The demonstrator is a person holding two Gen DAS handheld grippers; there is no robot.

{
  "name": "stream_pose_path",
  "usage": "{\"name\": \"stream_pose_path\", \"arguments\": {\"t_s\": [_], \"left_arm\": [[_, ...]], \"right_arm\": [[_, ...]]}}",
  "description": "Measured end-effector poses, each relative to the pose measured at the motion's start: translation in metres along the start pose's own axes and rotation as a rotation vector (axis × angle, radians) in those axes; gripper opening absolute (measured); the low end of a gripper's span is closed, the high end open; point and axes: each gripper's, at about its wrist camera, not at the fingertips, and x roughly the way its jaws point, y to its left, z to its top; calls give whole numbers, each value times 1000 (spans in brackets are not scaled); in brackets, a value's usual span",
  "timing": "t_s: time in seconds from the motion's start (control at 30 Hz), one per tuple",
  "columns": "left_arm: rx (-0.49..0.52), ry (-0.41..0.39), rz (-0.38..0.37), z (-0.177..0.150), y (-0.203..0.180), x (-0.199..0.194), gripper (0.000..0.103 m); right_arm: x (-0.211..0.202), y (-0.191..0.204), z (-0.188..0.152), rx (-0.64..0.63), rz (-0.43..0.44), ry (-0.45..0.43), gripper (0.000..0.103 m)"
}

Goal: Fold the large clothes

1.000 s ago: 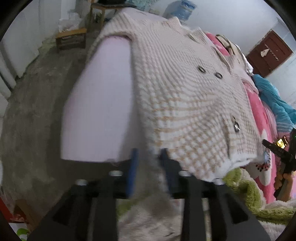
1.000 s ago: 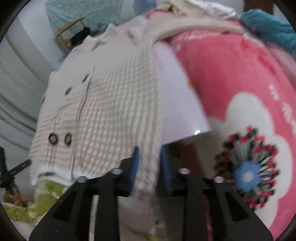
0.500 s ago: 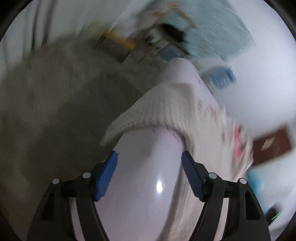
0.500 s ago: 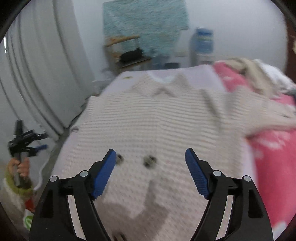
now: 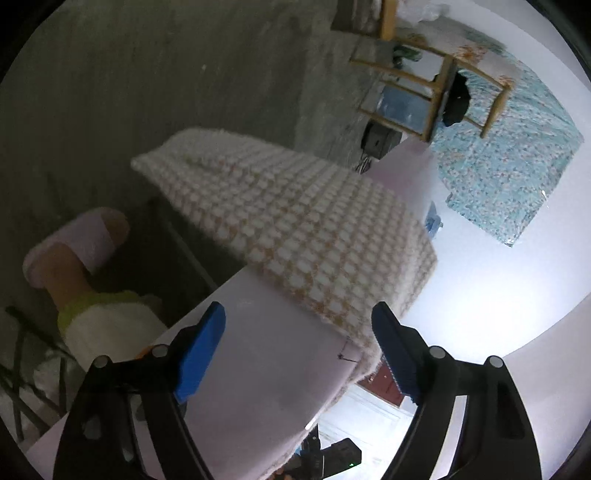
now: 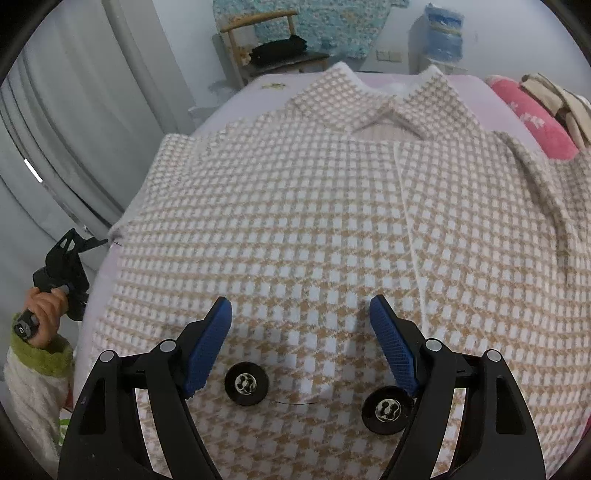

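A beige and white houndstooth coat (image 6: 314, 221) lies spread front-up on a pale lilac sheet (image 6: 236, 99), collar (image 6: 388, 99) at the far end. Two black buttons (image 6: 246, 384) sit near the hem. My right gripper (image 6: 300, 314) hovers open over the coat's lower front with nothing between its pads. My left gripper (image 5: 298, 321) is at the coat's left side, jaws opening and empty, over bare sheet (image 5: 258, 369). Just beyond it, a part of the coat (image 5: 295, 229) droops over the edge. In the right wrist view a hand holds the left gripper (image 6: 70, 254) beside the bed.
A wooden chair (image 6: 266, 40) with dark clothes stands beyond the bed, below a teal patterned cloth (image 6: 314, 18). A pink blanket (image 6: 532, 110) lies at the far right and grey curtains (image 6: 74, 110) hang on the left. A foot in a pink slipper (image 5: 74, 240) stands on the concrete floor (image 5: 147, 74).
Both grippers were shut on the coat's hem and have let go and opened. The right one moved over the coat's front. The left one rolled and swung to the bed's side edge.
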Motion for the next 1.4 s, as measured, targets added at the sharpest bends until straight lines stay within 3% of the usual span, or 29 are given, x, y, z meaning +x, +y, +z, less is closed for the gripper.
{"name": "stream_pose_path", "arguments": {"t_s": [0.13,0.5,0.67,0.73,0.83,0.9,1.03,1.1,1.17,1.23,1.33,1.4], "left_arm": [[-67,34,4,6,7,15,82],[-220,6,-70,45,32,41,81],[-219,-38,-79,47,24,42,45],[-172,-112,-45,49,13,31,22],[0,-246,47,44,-17,7,12],[192,-379,140,28,-59,-15,12],[646,-610,309,-45,-162,-39,11],[967,-684,360,-113,-222,-31,11],[1184,-688,378,-169,-253,-12,11],[1362,-644,384,-220,-270,14,12],[1616,-498,428,-297,-270,75,12],[1692,-371,438,-324,-255,113,14]], "right_arm": [[-6,-6,-1,23,-24,-15,74],[12,-24,18,93,-67,-31,74],[10,-25,22,107,-98,-56,74],[8,-26,25,114,-105,-66,74],[2,-28,28,122,-124,-90,74],[-6,-31,29,131,-143,-114,74],[-17,-41,28,163,-161,-140,74],[-23,-47,23,179,-173,-156,74],[-28,-52,18,195,-176,-168,74],[-31,-55,11,204,-170,-167,74],[-35,-53,1,195,-180,-166,74],[-39,-57,-6,200,-166,-170,74]]}}
